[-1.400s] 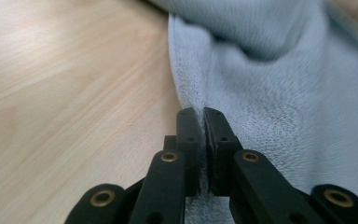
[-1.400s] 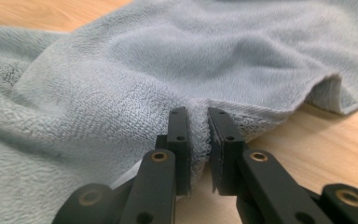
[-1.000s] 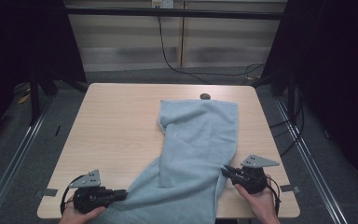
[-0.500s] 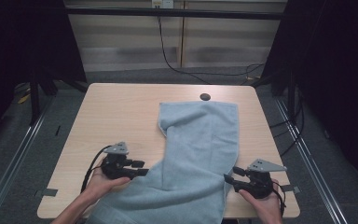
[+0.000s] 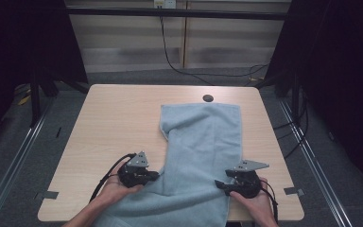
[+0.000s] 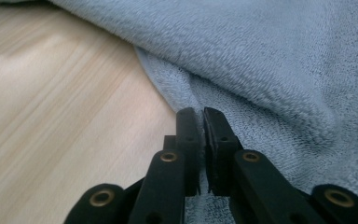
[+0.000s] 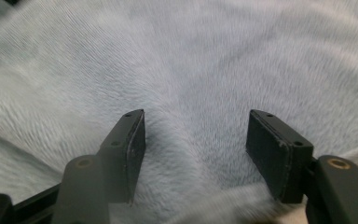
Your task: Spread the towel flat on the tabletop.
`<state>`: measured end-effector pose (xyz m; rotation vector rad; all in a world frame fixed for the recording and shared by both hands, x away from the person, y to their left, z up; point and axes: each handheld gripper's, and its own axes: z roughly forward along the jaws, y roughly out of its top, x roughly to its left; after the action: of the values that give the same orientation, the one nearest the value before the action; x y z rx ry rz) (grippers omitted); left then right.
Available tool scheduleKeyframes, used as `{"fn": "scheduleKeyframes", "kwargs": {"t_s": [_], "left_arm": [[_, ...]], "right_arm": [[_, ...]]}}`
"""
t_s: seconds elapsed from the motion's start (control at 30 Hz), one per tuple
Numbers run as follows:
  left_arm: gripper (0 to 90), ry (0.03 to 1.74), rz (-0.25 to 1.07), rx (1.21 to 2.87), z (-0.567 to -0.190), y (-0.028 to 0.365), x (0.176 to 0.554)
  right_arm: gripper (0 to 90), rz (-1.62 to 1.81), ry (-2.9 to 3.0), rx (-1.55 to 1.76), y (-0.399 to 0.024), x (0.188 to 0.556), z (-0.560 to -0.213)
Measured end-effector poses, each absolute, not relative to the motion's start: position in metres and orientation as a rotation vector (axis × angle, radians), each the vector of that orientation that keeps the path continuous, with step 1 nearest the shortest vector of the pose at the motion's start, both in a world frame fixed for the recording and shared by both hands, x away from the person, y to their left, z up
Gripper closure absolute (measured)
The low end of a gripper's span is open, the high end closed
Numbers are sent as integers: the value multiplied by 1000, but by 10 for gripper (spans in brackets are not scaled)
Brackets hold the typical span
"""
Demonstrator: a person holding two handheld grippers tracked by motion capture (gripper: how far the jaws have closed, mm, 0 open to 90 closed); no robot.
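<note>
Two grippers sit at the bottom of the high view, one on each side edge of a pale blue towel (image 5: 203, 151) that runs from the upper middle of the wooden table (image 5: 118, 118) down past its near edge. The left gripper (image 5: 153, 175), at lower left of centre, has its jaws pressed together on the towel's left edge; in the left gripper view a thin fold of cloth (image 6: 261, 70) is pinched between the two black jaws (bare wood fills the left half of that picture). The right gripper (image 5: 220, 184), at lower right, points into the towel's right edge with its jaws spread wide, fuzzy blue pile (image 7: 191, 84) lying between them, ungripped. A small dark hole (image 5: 208, 98) marks the table just above the towel's far end.
</note>
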<state>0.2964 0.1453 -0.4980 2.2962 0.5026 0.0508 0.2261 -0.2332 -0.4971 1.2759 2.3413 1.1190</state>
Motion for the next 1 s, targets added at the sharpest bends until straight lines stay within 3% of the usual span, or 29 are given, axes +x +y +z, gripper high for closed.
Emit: {"fn": "scheduleKeyframes", "kwargs": {"t_s": [0.2,0.33,0.4,0.43,0.5,0.57,0.67,0.73,1.0], "left_arm": [[871,643,0,2203,-496,189,296],[871,673,-27,2118,-489,218,280],[871,664,-35,2109,-488,226,271],[871,666,-50,2080,-488,231,267],[871,669,-58,2074,-486,234,260],[869,657,-64,2060,-484,236,256],[806,676,-56,2050,-484,236,257],[664,712,-14,2042,-484,236,266],[493,772,76,2078,-491,220,322]], "right_arm": [[452,1055,2342,1166,-230,225,-505],[581,1015,2335,1203,-230,231,-502],[710,1015,2351,1192,-225,237,-501],[710,1015,2351,1192,-225,237,-501],[819,1021,2373,1185,-219,242,-500],[861,1009,2388,1160,-210,247,-500],[872,982,2414,1115,-198,255,-498],[873,1041,2440,1097,-192,262,-500],[874,1082,2490,1055,-182,262,-500]]}}
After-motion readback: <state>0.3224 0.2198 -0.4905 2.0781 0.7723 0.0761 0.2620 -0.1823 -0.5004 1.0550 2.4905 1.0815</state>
